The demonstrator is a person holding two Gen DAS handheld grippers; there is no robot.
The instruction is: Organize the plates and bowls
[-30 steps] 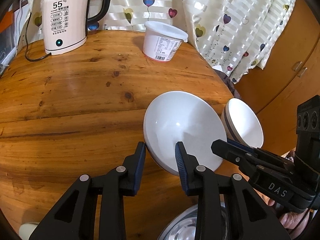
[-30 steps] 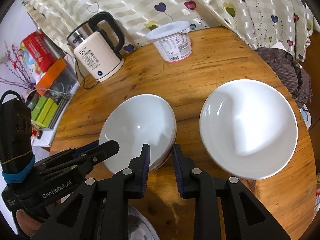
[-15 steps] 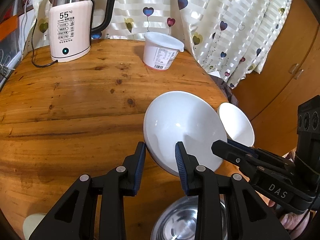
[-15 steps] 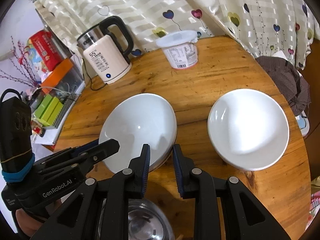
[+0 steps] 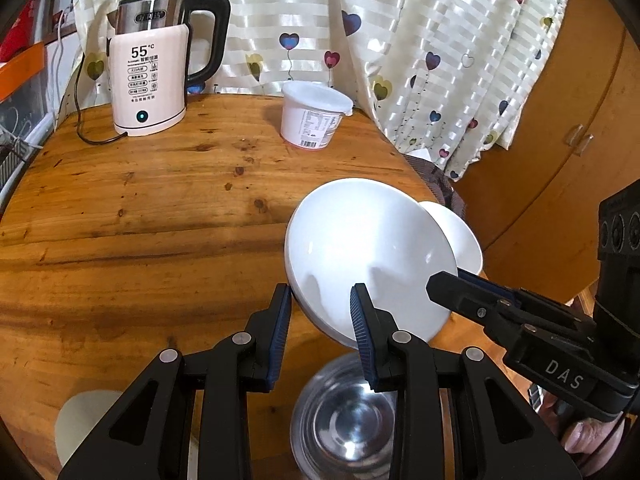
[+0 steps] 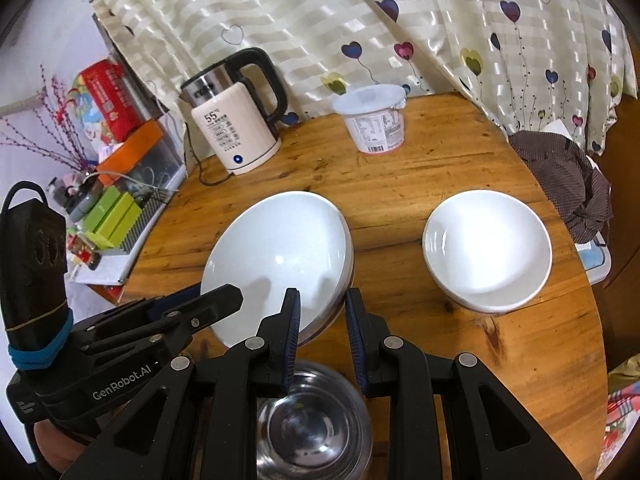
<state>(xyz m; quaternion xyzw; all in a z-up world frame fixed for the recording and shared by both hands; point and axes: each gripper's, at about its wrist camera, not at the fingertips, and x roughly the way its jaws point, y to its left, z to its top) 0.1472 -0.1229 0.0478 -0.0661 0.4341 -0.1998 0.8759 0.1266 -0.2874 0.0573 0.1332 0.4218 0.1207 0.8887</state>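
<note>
where the round wooden table (image 6: 400, 184) meets the heart-print curtain (image 6: 360, 20), a cream electric kettle with a black handle (image 6: 236, 120) stands at the far left, its cord trailing on the wood, and a white lidded plastic tub (image 6: 374, 120) sits to its right, well apart from the dishes. nearer, a stack of wide white ceramic bowls (image 6: 280, 256) hangs tilted above the tabletop, gripped from both sides: the left gripper (image 5: 320, 312) pinches the stack's near left rim between its blue pads, and the right gripper (image 6: 322, 312) clamps the near right rim, one pad inside the top bowl and one under the stack. both tools point steeply down and forward. directly beneath them, close to the cameras, a shiny steel bowl (image 6: 312, 424) rests on the table. farther right, a second, smaller stack of white bowls (image 6: 488, 260) sits flat near the table's edge, with a brown checked cloth (image 6: 568, 176) bunched beyond it.
</note>
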